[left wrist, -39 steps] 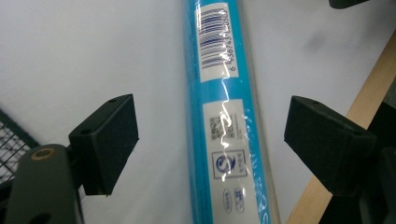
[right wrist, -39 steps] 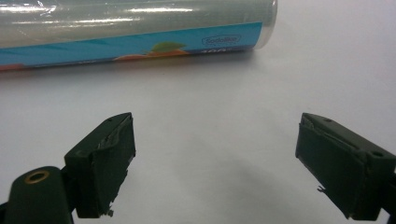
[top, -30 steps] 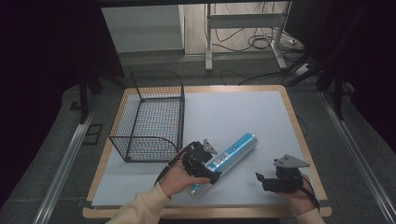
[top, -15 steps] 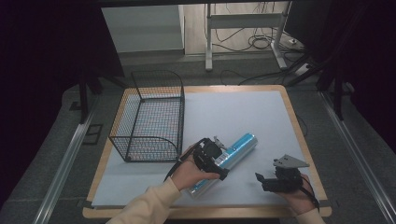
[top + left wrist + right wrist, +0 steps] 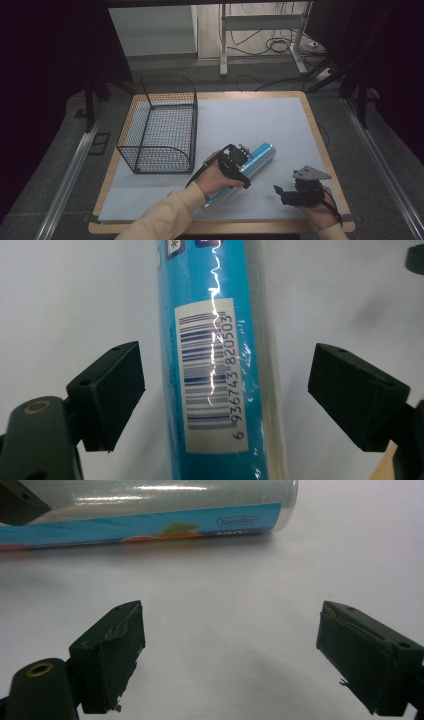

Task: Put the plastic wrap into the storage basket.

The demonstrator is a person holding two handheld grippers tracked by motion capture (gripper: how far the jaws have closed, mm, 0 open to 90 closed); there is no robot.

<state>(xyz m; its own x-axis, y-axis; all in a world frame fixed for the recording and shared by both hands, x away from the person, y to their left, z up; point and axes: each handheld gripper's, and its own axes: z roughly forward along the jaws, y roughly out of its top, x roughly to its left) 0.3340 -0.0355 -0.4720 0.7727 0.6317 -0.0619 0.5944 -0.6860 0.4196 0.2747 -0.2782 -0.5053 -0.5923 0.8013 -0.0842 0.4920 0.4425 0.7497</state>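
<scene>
Currently: blue cling-film roll (image 5: 215,365) lying on the white mat (image 5: 260,120) beside the wire basket (image 5: 160,125), straddled by wide-open left gripper (image 5: 225,390) (right gripper (image 5: 230,660) idle, also wide); grasp pending, jaws must close.

The basket (image 5: 160,127) blocks the mat's (image 5: 250,120) left side; the roll (image 5: 247,165) lies slantwise at the front. Behind it, the mat lies open.

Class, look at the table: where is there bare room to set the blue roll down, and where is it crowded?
Bare: the mat between the wire basket and the far right edge, and the near-left corner below the basket. Crowded: the near middle, where the left gripper straddles the blue roll and the right gripper waits beside it.
</scene>
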